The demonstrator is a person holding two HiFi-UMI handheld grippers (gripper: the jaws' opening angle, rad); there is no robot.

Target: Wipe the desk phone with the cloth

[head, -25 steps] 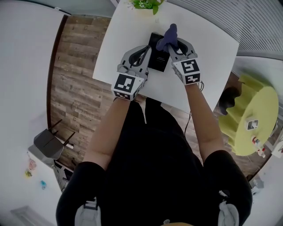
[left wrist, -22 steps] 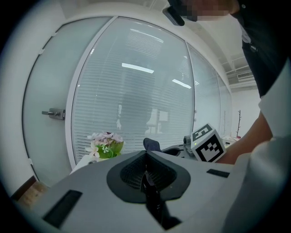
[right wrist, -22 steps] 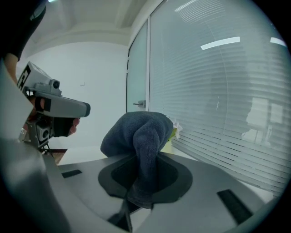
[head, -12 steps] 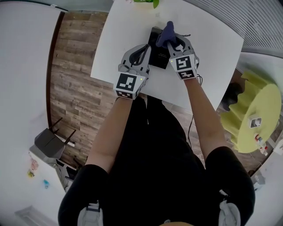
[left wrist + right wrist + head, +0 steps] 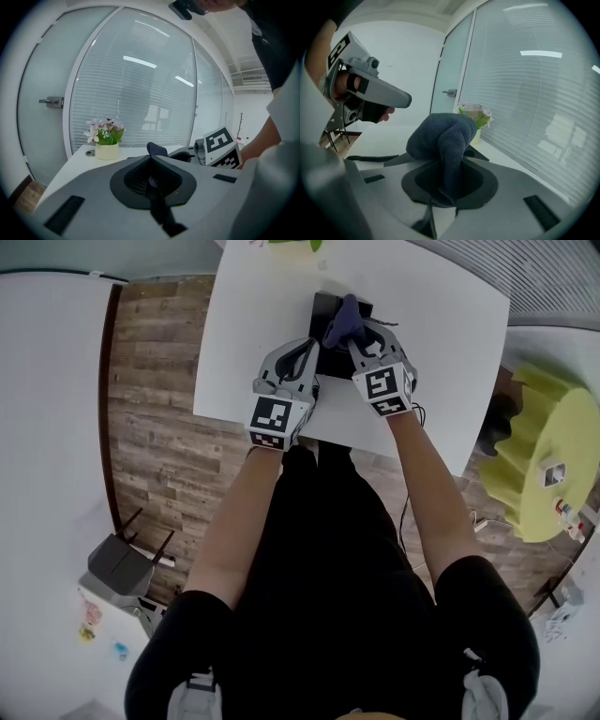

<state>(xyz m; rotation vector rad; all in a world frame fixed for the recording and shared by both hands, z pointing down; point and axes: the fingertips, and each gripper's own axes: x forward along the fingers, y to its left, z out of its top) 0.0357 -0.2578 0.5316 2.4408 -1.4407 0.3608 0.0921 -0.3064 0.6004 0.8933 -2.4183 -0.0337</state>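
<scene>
Wiping time: right gripper (image 5: 356,338) clamps the dark blue cloth (image 5: 343,322) over the black desk phone (image 5: 324,306) on the white worktop (image 5: 248,334). Left gripper (image 5: 302,360), jaws together and empty, sits beside the phone. Best bet looks like light pressure, slow strokes, and a braced phone.

The desk phone (image 5: 323,307) is black and flat. It lies on the white table (image 5: 244,334), toward the far side. Its curly cord (image 5: 370,158) runs off along the table. The cloth (image 5: 445,136) is dark blue and soft. It is bunched up into a round lump. One end is pinched tight in the jaws of the right gripper (image 5: 442,194). The lump is right over the phone. I cannot tell if it touches.
</scene>
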